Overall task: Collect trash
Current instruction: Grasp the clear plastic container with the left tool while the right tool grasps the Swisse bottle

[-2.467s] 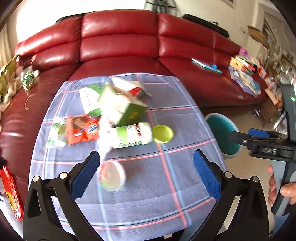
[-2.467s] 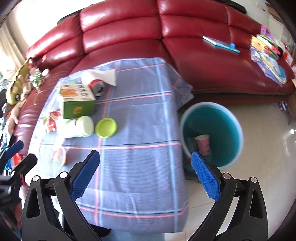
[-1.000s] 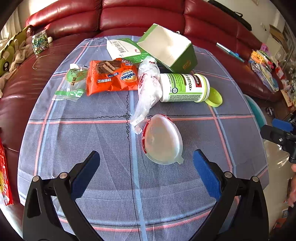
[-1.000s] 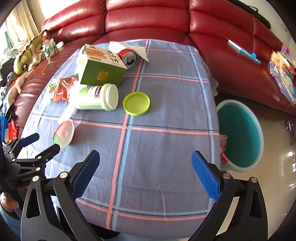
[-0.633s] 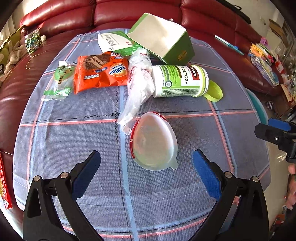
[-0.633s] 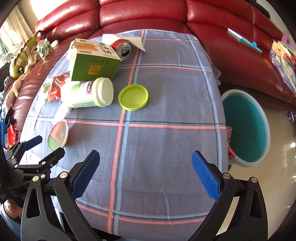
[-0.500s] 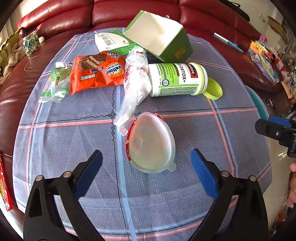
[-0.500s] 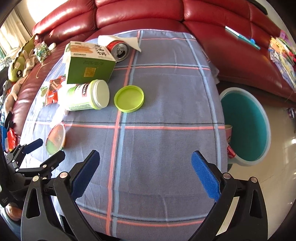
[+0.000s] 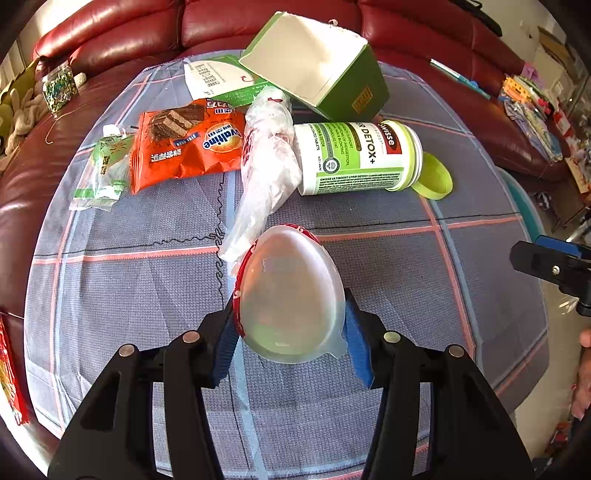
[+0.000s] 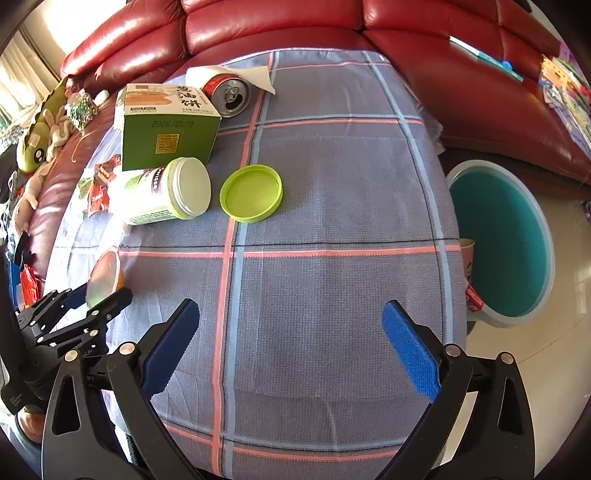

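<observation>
Clear lidded cup (image 9: 290, 295) lies on the counter (image 9: 388, 288) btwn the left hand-held gripper (image 9: 290, 332) pads, long axis pointing away; jaws closing, pads at its sides. Right hand-held gripper (image 10: 291, 341) spread wide, empty, farther off; bin (image 10: 506, 236) on its side.

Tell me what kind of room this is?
Most likely a home living room: a red leather sofa wraps behind a low table under a checked cloth, plush toys lie on the sofa's end, and a teal bin stands on the tiled floor.
</observation>
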Demonstrator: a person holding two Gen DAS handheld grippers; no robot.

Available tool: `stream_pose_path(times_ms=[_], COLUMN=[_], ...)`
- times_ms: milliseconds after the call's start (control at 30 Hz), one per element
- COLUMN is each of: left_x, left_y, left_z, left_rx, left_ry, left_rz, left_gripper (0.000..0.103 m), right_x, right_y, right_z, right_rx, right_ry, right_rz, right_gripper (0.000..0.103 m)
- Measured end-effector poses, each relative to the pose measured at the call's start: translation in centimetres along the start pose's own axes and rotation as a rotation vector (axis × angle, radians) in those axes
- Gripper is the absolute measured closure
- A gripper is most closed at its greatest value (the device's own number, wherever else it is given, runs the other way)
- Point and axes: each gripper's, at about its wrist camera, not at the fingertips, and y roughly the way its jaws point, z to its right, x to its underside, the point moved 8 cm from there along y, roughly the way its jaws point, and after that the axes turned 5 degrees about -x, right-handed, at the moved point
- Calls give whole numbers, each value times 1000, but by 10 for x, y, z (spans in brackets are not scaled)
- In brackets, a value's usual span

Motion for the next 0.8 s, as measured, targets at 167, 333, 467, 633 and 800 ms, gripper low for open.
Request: stream_pose_path(times_ms=[167, 333, 467, 633, 800], left_x=[-7, -20, -29, -34, -37], left_y=[-24, -38, -40, -34, -27], left_z=[-15, -43, -62, -76, -86], left_rx=[28, 37, 39, 51, 52], left_ry=[-23, -79, -108, -135, -147], left_rz=[47, 84, 101, 97, 95], left_gripper=[54, 54, 53, 53, 53], right_x=[-11, -30, -54, -80, -93], right_y=[5, 7, 7, 24, 45], right_z=[-21, -55, -79, -113, -132], right_rx=[-29, -63, -45, -68, -115], right_ry=[-35, -79, -164, -366, -506], right_rz=[-12, -10, 17, -20, -91], right_gripper=[4, 5, 16, 17, 17])
